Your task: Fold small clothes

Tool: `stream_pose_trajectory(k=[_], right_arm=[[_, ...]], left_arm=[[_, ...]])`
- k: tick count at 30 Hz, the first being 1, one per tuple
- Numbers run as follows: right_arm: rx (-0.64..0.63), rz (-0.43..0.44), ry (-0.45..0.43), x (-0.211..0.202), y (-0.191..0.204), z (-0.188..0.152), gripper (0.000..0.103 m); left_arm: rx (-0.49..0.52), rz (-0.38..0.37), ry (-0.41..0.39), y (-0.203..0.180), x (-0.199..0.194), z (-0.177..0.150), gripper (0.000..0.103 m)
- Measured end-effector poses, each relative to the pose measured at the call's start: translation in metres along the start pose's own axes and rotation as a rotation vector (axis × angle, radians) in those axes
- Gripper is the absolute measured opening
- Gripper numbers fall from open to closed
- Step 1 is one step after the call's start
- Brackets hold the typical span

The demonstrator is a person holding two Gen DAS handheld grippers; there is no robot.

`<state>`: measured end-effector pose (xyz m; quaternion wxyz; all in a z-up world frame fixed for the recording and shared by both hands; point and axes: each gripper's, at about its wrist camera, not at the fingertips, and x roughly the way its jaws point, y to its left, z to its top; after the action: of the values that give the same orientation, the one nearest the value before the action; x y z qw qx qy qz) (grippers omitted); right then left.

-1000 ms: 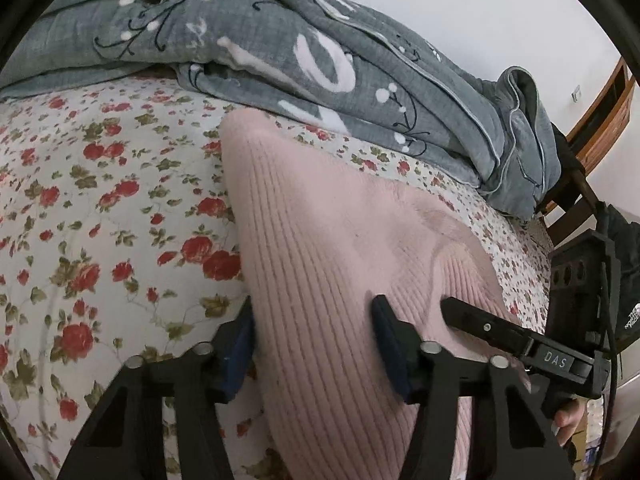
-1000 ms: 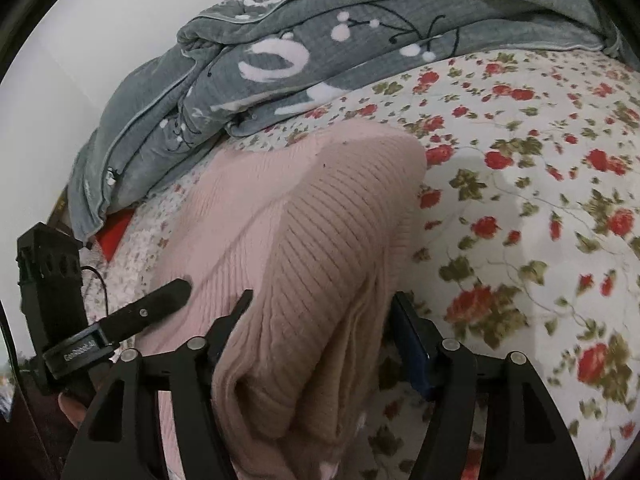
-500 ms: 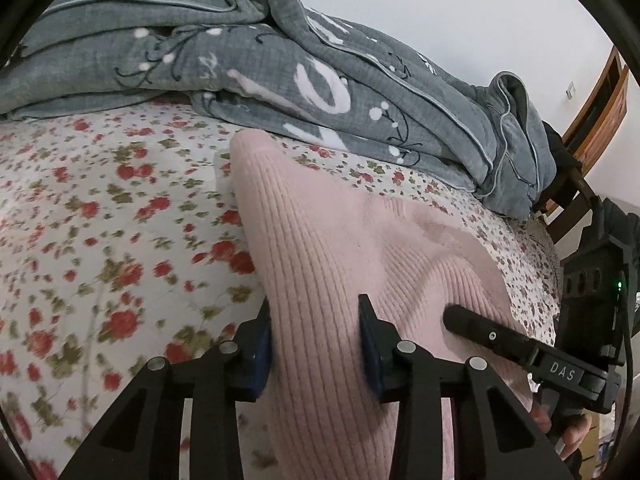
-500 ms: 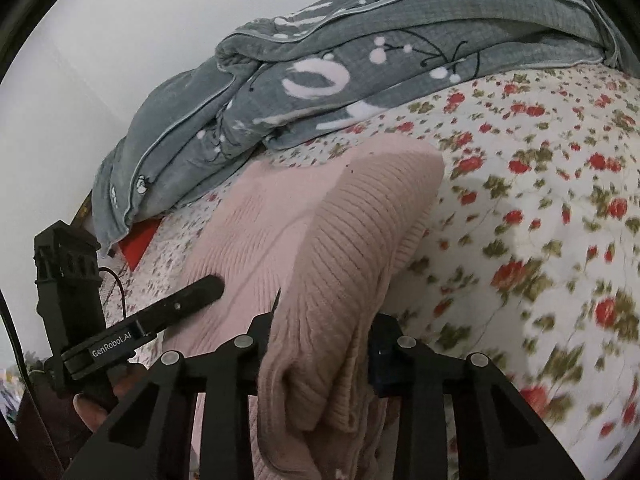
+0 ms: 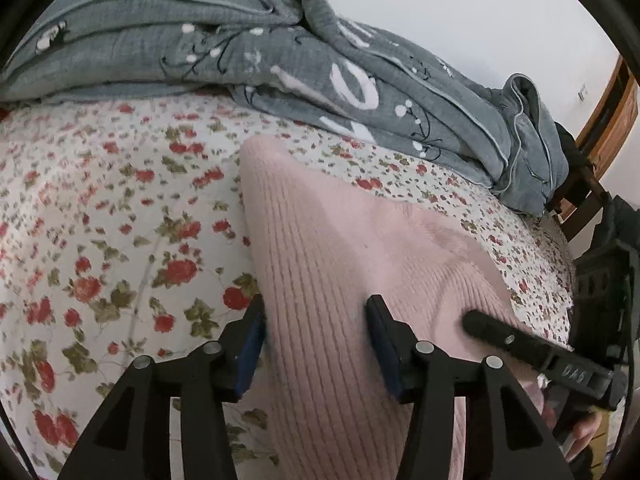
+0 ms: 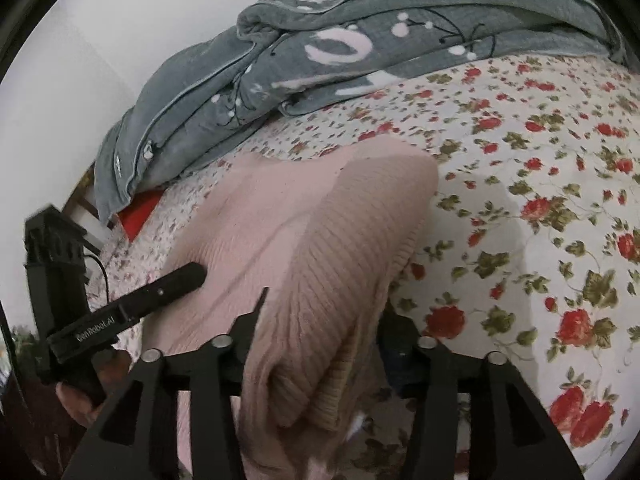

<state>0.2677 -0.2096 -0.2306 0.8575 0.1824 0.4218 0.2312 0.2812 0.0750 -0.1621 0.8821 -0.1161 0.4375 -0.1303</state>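
Note:
A pink ribbed knit sweater (image 5: 352,264) lies on the floral bedsheet, stretched between both grippers and lifted at its near edge. My left gripper (image 5: 316,320) is shut on the sweater's left near edge, with thick fabric bunched between the blue pads. My right gripper (image 6: 320,316) is shut on the sweater's right near edge (image 6: 340,256), where folded layers hang between the fingers. Each gripper shows in the other's view: the right one (image 5: 532,352), the left one (image 6: 132,308).
A rumpled grey quilt (image 5: 280,56) lies along the far side of the bed (image 5: 100,216), also in the right wrist view (image 6: 360,40). A wooden headboard (image 5: 608,120) stands at the far right. A red item (image 6: 140,216) shows under the quilt's end.
Both grippers closed from open onto the sweater's near edge and have lifted and pulled it back. The views tilted upward, showing more quilt and wall.

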Motion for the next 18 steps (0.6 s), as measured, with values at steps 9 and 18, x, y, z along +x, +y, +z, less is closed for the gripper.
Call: stream_pose_trajectory(k=[9, 18], right_arm=[[-0.075, -0.090, -0.099, -0.005, 0.006, 0.017, 0.011], [-0.102, -0.074, -0.147, -0.035, 0.015, 0.027, 0.023]], left_arm=[[0.045, -0.044, -0.134, -0.009, -0.027, 0.017, 0.057], [0.077, -0.078, -0.082, -0.010, -0.003, 0.030, 0.056]])
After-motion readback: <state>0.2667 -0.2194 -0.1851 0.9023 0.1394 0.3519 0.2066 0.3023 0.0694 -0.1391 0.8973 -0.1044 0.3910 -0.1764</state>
